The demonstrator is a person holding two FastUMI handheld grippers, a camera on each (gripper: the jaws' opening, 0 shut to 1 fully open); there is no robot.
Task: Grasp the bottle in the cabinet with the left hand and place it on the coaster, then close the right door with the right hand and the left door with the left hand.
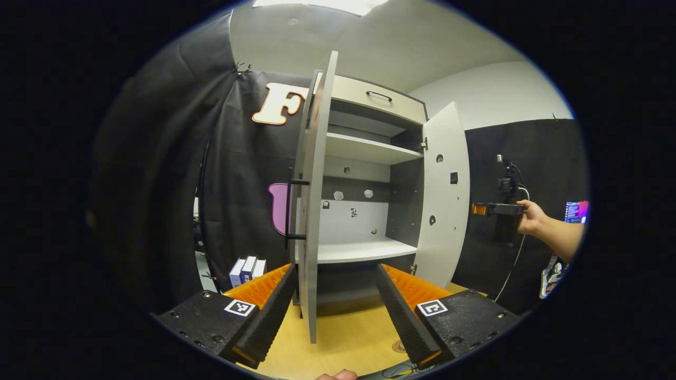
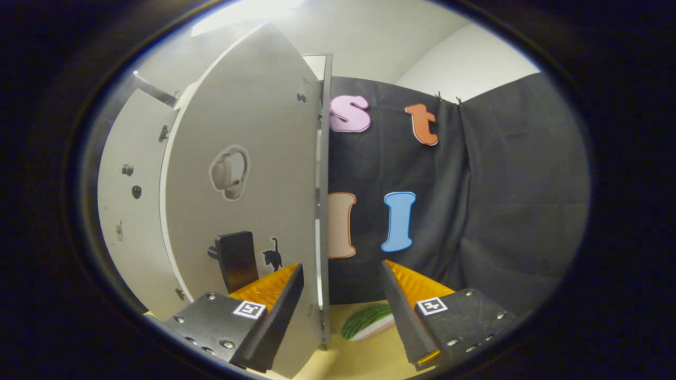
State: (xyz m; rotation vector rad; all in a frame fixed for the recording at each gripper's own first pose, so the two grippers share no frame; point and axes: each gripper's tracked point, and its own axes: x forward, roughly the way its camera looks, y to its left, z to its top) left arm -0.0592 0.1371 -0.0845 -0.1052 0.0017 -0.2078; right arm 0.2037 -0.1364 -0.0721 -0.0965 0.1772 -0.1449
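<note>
The cabinet stands on the table with both doors swung open and bare shelves. I see its left door edge-on, black handle on the outer side. My left gripper is open, its fingers either side of that door's lower edge without touching. A small round patterned disc, apparently the coaster, lies on the table by one finger. The right door with its dark handle is close in the right gripper view. My right gripper is open, the door's edge between its fingers.
A hand holds the far gripper beyond the right door. Small boxes stand left of the cabinet. A watermelon-slice toy lies on the yellow table. A camera on a stand is at the right.
</note>
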